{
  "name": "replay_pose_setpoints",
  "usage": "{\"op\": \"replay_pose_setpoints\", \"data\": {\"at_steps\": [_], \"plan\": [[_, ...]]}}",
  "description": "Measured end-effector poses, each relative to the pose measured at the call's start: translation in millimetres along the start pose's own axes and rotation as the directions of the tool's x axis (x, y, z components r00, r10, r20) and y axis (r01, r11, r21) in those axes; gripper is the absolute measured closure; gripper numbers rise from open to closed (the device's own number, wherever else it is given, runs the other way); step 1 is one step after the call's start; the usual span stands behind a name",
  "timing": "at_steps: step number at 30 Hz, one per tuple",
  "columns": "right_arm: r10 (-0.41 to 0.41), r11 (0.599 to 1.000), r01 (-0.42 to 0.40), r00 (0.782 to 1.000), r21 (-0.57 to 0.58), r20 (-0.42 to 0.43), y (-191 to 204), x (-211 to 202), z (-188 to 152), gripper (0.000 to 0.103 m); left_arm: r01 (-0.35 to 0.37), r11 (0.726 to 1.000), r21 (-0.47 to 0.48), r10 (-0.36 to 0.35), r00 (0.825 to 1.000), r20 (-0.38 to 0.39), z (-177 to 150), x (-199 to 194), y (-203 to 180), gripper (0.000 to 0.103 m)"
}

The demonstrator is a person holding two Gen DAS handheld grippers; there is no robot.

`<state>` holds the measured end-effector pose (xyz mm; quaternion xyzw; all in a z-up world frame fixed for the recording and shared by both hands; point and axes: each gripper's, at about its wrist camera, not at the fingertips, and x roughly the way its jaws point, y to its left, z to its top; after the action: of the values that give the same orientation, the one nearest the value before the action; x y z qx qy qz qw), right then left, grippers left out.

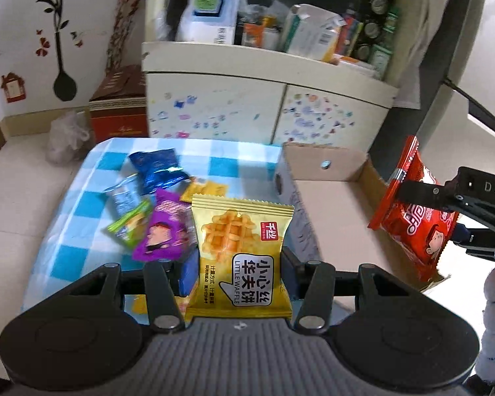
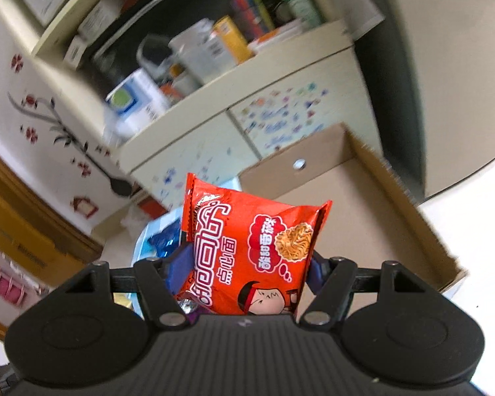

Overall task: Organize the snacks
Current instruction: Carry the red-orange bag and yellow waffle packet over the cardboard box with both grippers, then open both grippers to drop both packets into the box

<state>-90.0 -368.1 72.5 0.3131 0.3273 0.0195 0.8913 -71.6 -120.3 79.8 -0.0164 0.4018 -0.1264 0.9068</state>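
Note:
My left gripper (image 1: 239, 264) is shut on a yellow waffle packet (image 1: 241, 241), held upright above the blue-checked table (image 1: 82, 204). In the right wrist view my right gripper (image 2: 247, 267) is shut on a red noodle snack packet (image 2: 247, 247). That same red noodle snack packet (image 1: 412, 221) and the right gripper (image 1: 422, 198) show at the right of the left wrist view, over the open cardboard box (image 1: 326, 194). The cardboard box (image 2: 363, 204) lies ahead of the right gripper. Loose on the table are a blue packet (image 1: 158, 168), a purple packet (image 1: 165, 231) and a green packet (image 1: 128, 224).
A cream cabinet (image 1: 264, 99) with a cluttered shelf stands behind the table. A red-brown carton (image 1: 118, 109) and a plastic bag (image 1: 66, 138) sit on the floor at the left. A small yellow packet (image 1: 204, 188) lies behind the waffle.

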Motion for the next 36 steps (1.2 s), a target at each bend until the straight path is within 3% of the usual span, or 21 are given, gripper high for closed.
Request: {"op": "replay_pose_setpoints", "data": {"at_steps": [7,19,27,32,34,36], "plan": [[-0.037,0.997,0.032,0.997,0.066,0.067,-27,-15,16,0.034,0.049,0.998,0.026,-0.049,0.999,-0.012,8,16,-34,0.047],[-0.080,0.986,0.068,0.994,0.151,0.071,-49,-13,22,0.034,0.138,0.989,0.053,-0.135,0.989,-0.066,9,58,-86,0.047],[-0.096,0.978,0.085,0.994,0.191,0.051,-57,-4,24,0.034,0.160,0.984,0.080,-0.152,0.984,-0.094,1,88,-105,0.047],[-0.101,0.965,0.092,0.994,0.248,0.027,-65,2,26,0.031,0.177,0.982,0.070,-0.168,0.979,-0.118,-4,103,-110,0.034],[-0.084,0.959,0.079,0.996,0.273,0.007,-68,6,26,0.022,0.175,0.981,0.081,-0.164,0.977,-0.135,-8,108,-112,0.022],[-0.068,0.952,0.067,0.998,0.298,-0.005,-70,8,26,0.020,0.165,0.981,0.099,-0.149,0.977,-0.150,-13,110,-113,0.021]]}}
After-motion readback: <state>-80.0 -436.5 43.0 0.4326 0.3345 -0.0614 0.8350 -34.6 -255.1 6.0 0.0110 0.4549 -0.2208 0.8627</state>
